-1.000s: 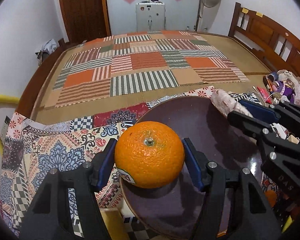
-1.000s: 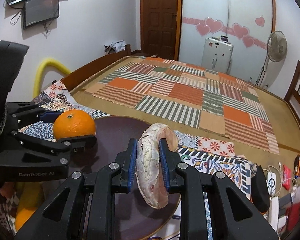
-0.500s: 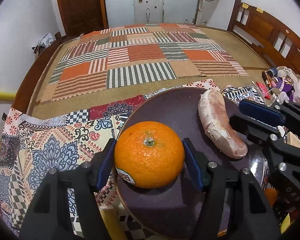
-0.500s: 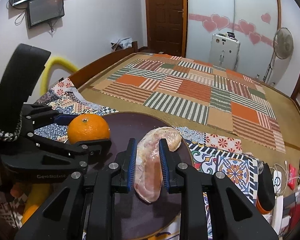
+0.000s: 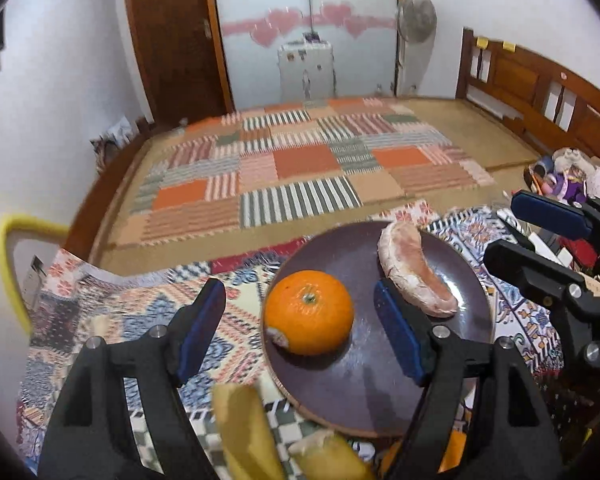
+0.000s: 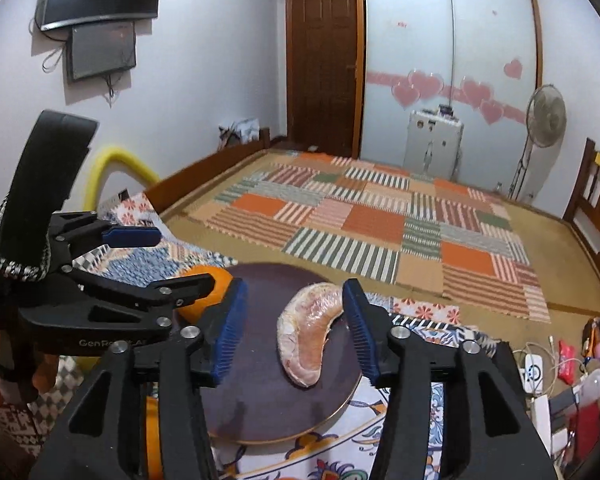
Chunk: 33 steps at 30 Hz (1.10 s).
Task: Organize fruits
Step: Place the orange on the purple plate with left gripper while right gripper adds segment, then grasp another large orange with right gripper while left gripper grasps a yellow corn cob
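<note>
Left gripper point(image 5: 300, 328): I see its jaws spread, clear of the orange point(image 5: 309, 312).
Right gripper point(image 6: 292, 332): jaws apart, astride the pomelo segment point(image 6: 306, 336).
Plate point(image 5: 352, 392): carries orange at left edge, segment at right edge.

Left gripper point(image 6: 162, 256) side, white lettering: "GenRo…", middle letters hidden behind the right gripper's point(image 6: 290, 328) finger, ending cut off.
Elsewhere: no other text legible.
</note>
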Motion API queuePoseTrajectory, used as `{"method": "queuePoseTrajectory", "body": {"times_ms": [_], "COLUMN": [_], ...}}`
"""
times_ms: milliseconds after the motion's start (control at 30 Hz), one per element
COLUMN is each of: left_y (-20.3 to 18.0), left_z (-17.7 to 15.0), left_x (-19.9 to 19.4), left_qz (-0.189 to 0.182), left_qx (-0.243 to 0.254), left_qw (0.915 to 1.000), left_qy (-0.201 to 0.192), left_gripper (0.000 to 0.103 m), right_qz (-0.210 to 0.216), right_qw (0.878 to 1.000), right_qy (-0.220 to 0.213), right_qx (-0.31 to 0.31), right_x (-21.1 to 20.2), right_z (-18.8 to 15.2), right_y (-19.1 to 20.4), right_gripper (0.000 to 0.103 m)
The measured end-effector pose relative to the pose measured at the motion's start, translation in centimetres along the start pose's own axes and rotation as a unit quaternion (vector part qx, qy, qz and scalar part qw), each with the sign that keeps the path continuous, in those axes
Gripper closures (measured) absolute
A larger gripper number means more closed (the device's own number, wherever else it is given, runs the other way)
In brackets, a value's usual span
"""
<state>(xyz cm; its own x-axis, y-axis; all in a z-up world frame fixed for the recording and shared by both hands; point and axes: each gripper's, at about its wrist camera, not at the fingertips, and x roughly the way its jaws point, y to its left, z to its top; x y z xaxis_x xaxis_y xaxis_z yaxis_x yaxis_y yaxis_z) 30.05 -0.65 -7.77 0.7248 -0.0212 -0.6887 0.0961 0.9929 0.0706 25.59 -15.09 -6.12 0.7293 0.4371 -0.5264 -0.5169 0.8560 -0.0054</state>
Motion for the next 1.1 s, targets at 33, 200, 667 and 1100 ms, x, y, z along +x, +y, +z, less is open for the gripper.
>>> {"method": "queuePoseTrajectory", "body": {"times_ms": [33,200,667,1100], "left_y": [0.1,0.7,2.2,3.5], "left_z": [-0.3,-1.5,-6.9,-12.8], "left_x": [-1.1,-5.5,-11.8,-10.1], "left_qz": [0.002,0.006,0.004,0.0], "left_qx": [-0.001,-0.007,-0.02,-0.027], "left_qw": [0.9999,0.9987,0.9965,0.9987], "left_qy": [-0.012,-0.051,-0.081,-0.042], "left_gripper": [0.025,0.022,0.022,0.022], "right_qz": [0.001,0.007,0.022,0.049], "right_qw": [1.0,0.999,0.999,0.998], "right_qy": [-0.008,-0.032,-0.026,0.033], "right_qx": [0.0,-0.004,0.001,-0.002], "right_x": [-0.6,-2.6,-4.1,-1.0], "right_z": [0.0,-0.4,-4.1,-8.1], "right_y": [0.3,1.6,3.9,6.6], "right_gripper": [0.054,0.052,0.046,0.046]}}
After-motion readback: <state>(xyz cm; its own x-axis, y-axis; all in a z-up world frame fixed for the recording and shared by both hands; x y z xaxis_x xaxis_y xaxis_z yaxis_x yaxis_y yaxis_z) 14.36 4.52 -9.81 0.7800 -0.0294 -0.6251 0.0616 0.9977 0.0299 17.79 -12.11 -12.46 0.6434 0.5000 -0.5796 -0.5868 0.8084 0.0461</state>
